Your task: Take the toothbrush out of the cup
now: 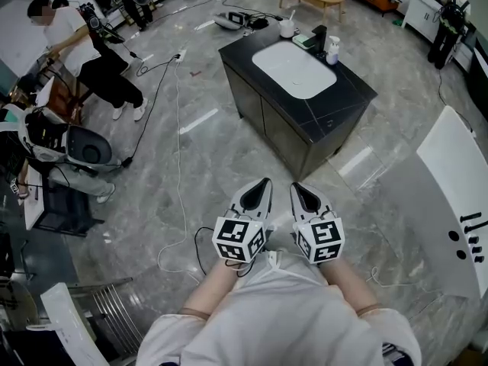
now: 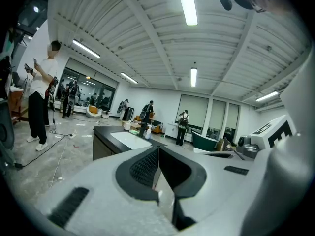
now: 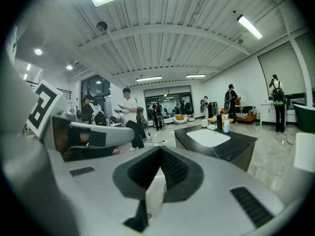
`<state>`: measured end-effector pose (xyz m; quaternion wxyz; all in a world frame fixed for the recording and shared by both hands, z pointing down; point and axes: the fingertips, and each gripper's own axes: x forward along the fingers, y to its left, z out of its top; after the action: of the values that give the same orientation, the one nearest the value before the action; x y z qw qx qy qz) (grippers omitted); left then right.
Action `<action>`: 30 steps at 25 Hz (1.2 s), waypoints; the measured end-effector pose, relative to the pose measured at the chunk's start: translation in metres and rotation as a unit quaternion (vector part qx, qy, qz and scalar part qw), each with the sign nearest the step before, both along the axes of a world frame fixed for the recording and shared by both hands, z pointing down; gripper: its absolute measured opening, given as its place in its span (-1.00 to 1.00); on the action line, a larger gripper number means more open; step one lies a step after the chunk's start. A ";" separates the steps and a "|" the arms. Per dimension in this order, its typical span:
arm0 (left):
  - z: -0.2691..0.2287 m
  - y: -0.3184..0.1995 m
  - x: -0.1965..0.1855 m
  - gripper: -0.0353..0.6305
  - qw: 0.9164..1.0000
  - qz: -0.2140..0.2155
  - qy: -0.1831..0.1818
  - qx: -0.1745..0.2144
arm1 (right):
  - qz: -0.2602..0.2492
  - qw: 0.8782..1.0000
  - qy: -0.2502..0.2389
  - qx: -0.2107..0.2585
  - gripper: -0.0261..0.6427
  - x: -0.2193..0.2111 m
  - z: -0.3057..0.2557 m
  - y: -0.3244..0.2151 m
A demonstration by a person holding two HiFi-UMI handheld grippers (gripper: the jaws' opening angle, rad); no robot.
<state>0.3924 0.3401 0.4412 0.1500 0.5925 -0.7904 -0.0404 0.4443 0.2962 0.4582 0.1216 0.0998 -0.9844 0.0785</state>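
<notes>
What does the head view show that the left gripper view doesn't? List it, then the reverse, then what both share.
Only the head view: the person's forearms and the marker cube on the left gripper.
Only the left gripper view: the ceiling light strips and the far windows.
Both: the black counter with its white sink, the right gripper, and the left gripper's jaws, shut with nothing between them.
</notes>
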 end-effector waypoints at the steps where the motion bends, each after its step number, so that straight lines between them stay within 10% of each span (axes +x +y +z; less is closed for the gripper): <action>1: 0.001 0.000 0.000 -0.83 1.000 0.000 0.000 -0.001 | 0.000 1.000 0.001 -0.003 -0.84 0.000 0.001 0.000; 17: 0.018 -0.014 -0.061 -0.83 1.000 -0.014 0.009 -0.006 | 0.000 1.000 0.014 -0.021 -0.84 -0.059 0.021 -0.025; 30: 0.020 -0.044 -0.239 -0.83 0.999 -0.005 0.048 -0.002 | -0.001 0.998 0.056 -0.011 -0.84 -0.223 0.031 -0.041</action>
<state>0.1534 0.2956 0.4617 0.1892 0.5852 -0.7855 -0.0680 0.2217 0.2548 0.4889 0.1778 0.1018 -0.9752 0.0833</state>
